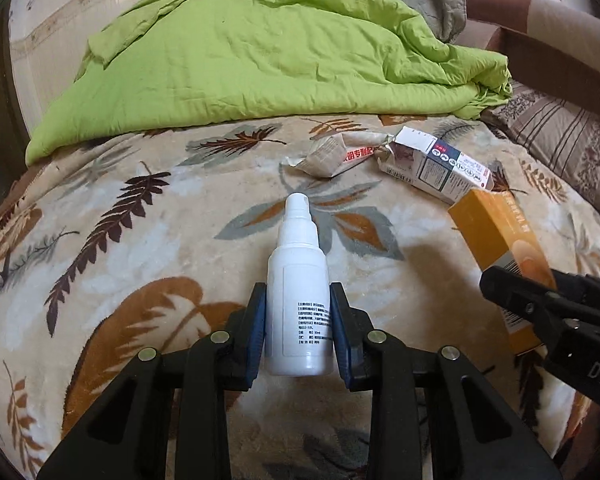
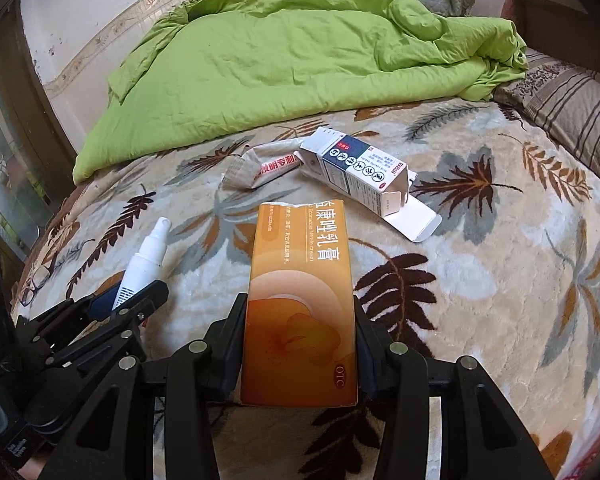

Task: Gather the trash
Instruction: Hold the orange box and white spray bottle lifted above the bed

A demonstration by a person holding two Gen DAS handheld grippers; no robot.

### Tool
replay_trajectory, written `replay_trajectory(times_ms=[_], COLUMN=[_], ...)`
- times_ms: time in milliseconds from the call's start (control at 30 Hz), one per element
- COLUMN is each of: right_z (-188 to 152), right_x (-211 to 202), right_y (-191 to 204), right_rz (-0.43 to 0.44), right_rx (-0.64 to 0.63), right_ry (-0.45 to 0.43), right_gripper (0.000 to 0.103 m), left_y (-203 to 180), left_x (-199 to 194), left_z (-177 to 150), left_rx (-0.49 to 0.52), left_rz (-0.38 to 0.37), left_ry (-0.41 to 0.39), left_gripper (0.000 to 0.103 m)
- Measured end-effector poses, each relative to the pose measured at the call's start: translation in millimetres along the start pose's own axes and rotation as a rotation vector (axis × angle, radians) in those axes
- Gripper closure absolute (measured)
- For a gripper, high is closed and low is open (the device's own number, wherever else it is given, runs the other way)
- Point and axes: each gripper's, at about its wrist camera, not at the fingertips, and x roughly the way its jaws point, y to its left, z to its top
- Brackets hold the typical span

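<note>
My left gripper (image 1: 298, 300) is shut on a white spray bottle (image 1: 298, 276), nozzle pointing away over the bed. Its blue pads (image 1: 259, 328) press both sides of the bottle. My right gripper (image 2: 299, 320) is shut on an orange cream box (image 2: 300, 300), which the left wrist view shows at the right (image 1: 500, 236). The right wrist view shows the bottle (image 2: 142, 264) and the left gripper (image 2: 140, 292) at the left. On the blanket beyond lie a crumpled beige packet (image 1: 336, 154) (image 2: 260, 166) and an open white-and-blue carton (image 1: 440, 164) (image 2: 356, 170).
A leaf-patterned fleece blanket (image 1: 140, 240) (image 2: 500, 280) covers the bed. A bunched green quilt (image 1: 240, 64) (image 2: 280, 60) lies across the far side. A striped pillow (image 1: 572, 144) (image 2: 572, 104) sits at the right, a wall (image 2: 80, 20) at the far left. Glasses (image 2: 34, 280) lie on the left.
</note>
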Motion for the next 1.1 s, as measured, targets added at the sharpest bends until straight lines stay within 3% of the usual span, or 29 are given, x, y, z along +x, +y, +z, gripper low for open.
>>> replay_trajectory(times_ms=[1100], right_z=[0], right_x=[0], right_y=[-10], right_rz=[-0.006], right_rx=[0.041], right_ry=[0.004], right_gripper=[0.053], left_y=[-4], left_x=[-9], left_z=[0], left_rx=[0.03], left_rz=[0.029], left_ry=[-0.048], left_gripper=[0.074])
